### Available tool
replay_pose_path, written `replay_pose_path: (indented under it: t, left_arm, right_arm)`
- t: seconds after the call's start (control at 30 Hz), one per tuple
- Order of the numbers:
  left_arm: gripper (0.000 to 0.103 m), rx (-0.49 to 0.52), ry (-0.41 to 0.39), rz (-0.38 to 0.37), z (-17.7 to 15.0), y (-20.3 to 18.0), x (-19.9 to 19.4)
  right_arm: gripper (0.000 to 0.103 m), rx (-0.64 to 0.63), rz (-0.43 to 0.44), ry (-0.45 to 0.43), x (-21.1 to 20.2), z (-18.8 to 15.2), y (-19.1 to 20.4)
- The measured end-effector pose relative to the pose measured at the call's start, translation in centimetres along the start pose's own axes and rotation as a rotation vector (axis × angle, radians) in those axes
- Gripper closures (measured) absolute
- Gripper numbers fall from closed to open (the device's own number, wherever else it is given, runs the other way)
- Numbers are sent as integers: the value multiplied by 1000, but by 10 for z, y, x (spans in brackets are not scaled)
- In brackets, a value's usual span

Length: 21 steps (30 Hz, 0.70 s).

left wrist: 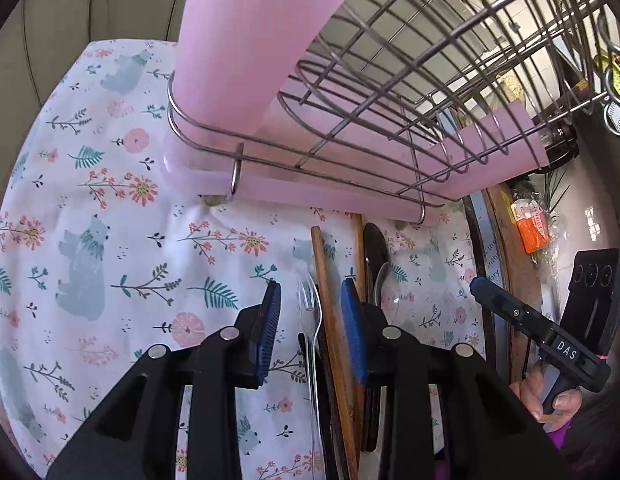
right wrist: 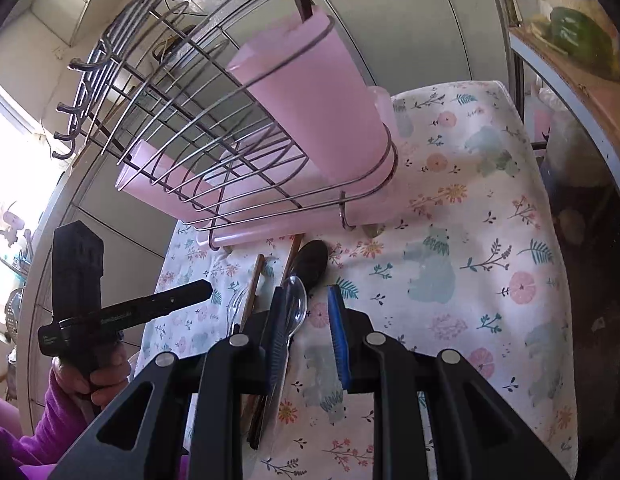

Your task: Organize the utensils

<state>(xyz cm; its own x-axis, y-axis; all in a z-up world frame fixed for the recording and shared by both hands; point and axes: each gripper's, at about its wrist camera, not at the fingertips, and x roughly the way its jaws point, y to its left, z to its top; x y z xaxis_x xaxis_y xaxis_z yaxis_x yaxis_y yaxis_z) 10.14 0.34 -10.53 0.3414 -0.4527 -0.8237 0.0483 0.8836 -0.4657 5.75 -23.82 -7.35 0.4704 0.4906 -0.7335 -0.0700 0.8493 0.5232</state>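
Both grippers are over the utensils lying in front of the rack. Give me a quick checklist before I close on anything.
1. Left gripper open, nothing pinched: ok.
2. Clear plastic fork and brown wooden chopstick both lie between its fingers; one target only: not ok.
3. Right gripper open: ok.
4. Clear plastic spoon centred in the right gripper: not ok, it sits against one finger.
5. Pink plastic cup in the wire rack has room: cannot tell; one dark handle already stands in it.
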Motion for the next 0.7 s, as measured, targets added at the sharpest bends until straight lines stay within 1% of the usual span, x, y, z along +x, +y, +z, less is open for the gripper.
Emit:
replay_pose_path:
  t: [0.23, 0.4, 0.47, 0.57, 0.7]
  left_arm:
    - [72, 21, 54, 20, 0, -3, 23]
    - [80, -2, 76, 13, 1, -1, 33]
    - [90, -15, 82, 3, 2, 2, 35]
    - [91, -32, 79, -14, 2, 7, 35]
    - [91, -43, 64, -29, 1, 14, 24]
  right_arm:
    - [82, 23, 34, 45, 13, 0, -3]
    - [82, 22, 49, 67, 19, -2, -3]
    - [82, 21, 53, 75, 23, -2, -2]
    - [82, 22, 61, 84, 25, -3, -1]
    - [82, 31, 77, 100, 30, -3, -1]
